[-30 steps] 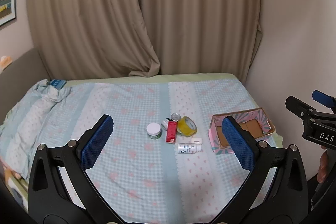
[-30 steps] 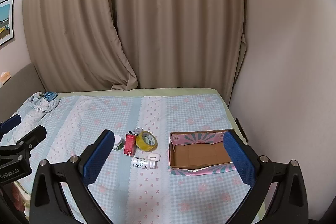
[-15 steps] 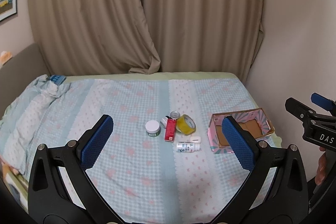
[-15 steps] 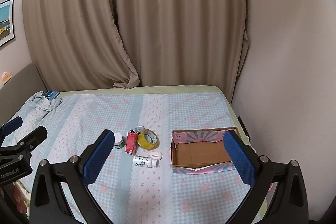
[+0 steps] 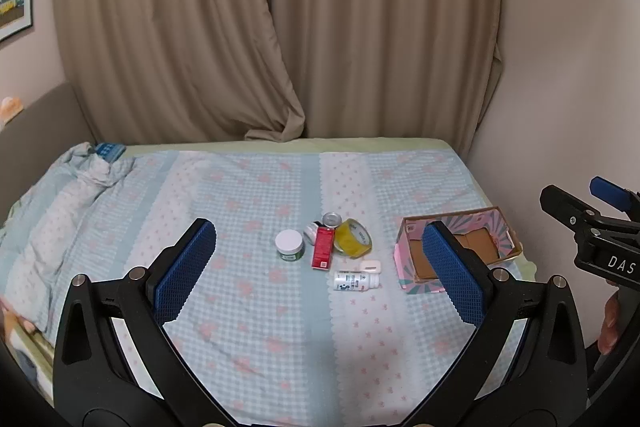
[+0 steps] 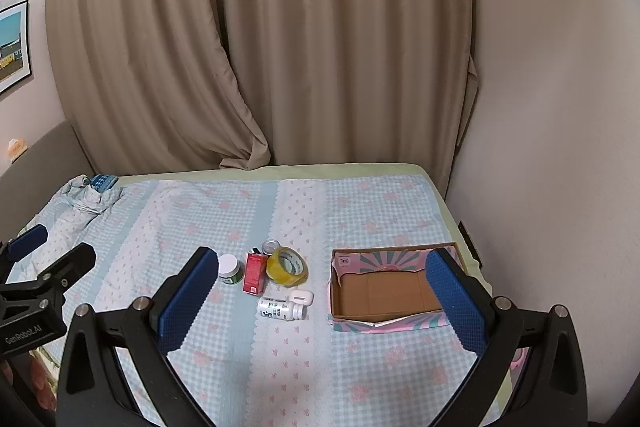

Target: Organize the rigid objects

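Observation:
A cluster of small items lies mid-bed: a white-lidded green jar [image 5: 289,245] [image 6: 229,269], a red box [image 5: 323,247] [image 6: 254,273], a yellow tape roll [image 5: 353,238] [image 6: 287,265], a small can [image 5: 331,219] [image 6: 271,246], a white bottle on its side [image 5: 356,281] [image 6: 281,309] and a small white case [image 5: 371,266] [image 6: 301,296]. An open pink cardboard box [image 5: 412,281] [image 6: 400,323] sits to their right. My left gripper [image 5: 320,271] and right gripper [image 6: 322,301] are both open and empty, held well above the bed.
The bed has a blue checked cover [image 5: 248,195], bunched at the far left under a blue packet [image 5: 107,149]. Beige curtains [image 5: 280,27] hang behind. A wall [image 6: 560,107] runs along the bed's right edge.
Both grippers have risen or tilted slightly, so the bed and items sit a little lower in view. Nothing on the bed has moved.

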A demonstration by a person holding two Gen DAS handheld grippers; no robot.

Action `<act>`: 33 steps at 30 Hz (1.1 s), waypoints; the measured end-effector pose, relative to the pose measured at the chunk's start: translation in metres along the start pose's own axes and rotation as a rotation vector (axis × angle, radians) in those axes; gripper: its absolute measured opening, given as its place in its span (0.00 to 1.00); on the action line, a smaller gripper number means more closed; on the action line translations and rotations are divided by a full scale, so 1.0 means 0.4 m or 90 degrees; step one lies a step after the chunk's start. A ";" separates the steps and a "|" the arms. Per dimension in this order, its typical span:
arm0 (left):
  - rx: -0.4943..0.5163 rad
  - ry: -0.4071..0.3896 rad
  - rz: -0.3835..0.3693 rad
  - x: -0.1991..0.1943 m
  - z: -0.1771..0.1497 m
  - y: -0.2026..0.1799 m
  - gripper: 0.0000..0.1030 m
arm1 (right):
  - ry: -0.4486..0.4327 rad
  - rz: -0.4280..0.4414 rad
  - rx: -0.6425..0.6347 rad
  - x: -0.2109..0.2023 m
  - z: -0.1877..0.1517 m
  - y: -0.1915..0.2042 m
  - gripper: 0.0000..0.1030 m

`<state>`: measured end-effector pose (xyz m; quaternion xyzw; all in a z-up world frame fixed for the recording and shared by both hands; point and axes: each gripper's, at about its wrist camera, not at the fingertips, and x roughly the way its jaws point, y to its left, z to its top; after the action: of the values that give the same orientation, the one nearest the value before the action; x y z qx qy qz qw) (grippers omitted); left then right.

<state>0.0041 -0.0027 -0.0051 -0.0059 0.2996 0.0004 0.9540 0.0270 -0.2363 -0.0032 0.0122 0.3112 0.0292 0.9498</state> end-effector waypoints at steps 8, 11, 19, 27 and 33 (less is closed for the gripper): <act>0.000 0.000 0.000 0.002 -0.001 -0.003 0.99 | 0.000 0.000 0.000 0.003 0.001 -0.004 1.00; -0.001 0.000 -0.002 0.001 -0.002 -0.005 1.00 | 0.000 0.002 0.002 0.003 -0.001 -0.005 1.00; -0.004 -0.001 -0.001 0.001 -0.001 -0.005 0.99 | 0.000 0.003 0.001 0.004 0.000 -0.005 1.00; -0.004 -0.001 -0.001 0.000 -0.001 -0.003 0.99 | -0.002 -0.003 -0.001 0.005 0.005 -0.008 1.00; -0.005 -0.001 -0.001 0.000 -0.002 0.000 0.99 | -0.003 -0.004 -0.001 0.004 0.008 -0.008 1.00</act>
<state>0.0037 -0.0029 -0.0056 -0.0096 0.2989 0.0008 0.9542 0.0302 -0.2393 -0.0019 0.0110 0.3092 0.0267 0.9506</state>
